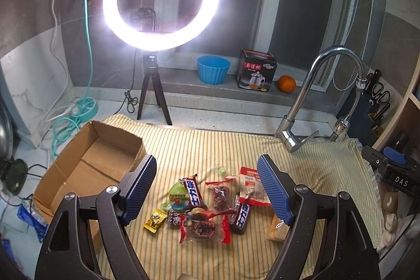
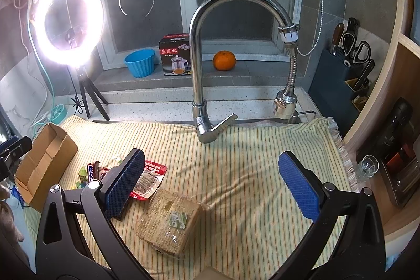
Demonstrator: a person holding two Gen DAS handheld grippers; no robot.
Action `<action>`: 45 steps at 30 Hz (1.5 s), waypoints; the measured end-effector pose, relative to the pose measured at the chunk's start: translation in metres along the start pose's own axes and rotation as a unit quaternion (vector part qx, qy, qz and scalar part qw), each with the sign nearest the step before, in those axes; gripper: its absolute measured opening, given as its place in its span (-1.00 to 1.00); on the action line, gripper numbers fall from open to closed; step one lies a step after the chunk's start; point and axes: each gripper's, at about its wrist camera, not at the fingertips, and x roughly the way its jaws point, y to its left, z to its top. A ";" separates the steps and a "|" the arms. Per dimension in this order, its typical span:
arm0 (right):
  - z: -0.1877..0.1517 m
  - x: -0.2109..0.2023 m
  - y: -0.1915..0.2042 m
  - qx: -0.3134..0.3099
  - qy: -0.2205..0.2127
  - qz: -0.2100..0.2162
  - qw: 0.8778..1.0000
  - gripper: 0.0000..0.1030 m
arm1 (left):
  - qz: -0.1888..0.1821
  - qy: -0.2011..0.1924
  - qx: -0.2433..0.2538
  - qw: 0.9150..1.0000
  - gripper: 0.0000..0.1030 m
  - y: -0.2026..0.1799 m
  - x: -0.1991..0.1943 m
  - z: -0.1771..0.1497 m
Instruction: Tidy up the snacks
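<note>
Left gripper [image 1: 207,188] fingers wide apart, empty, hovering over snack pile [image 1: 207,209] on striped cloth [image 1: 210,146]; cardboard box [image 1: 89,162] just left. Right gripper [image 2: 210,185] also spread, empty. Right wrist only: wrapped cracker pack [image 2: 170,222], shot glass [image 2: 367,167].

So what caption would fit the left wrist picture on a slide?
Open left gripper hovers over a pile of snacks on a striped cloth, an empty cardboard box beside it.

Home kitchen — chrome gooseneck faucet [image 2: 202,64] at a counter spread with a striped cloth [image 2: 249,162]; knife block with scissors [image 2: 349,70] in the corner; orange [image 2: 224,60] and boxed teapot [image 2: 174,55] on the windowsill.
</note>
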 end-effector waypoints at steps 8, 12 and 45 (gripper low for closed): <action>-0.004 0.014 -0.002 0.005 0.028 0.018 0.999 1.00 | -0.004 0.014 -0.006 1.000 0.54 0.006 0.008 -0.003; -0.010 0.025 -0.005 0.003 0.051 0.026 0.998 1.00 | -0.013 0.028 -0.010 0.999 0.54 0.007 0.014 -0.008; -0.096 0.131 -0.052 0.192 0.256 0.266 0.909 0.88 | -0.264 0.271 -0.046 0.925 0.32 -0.065 0.118 -0.086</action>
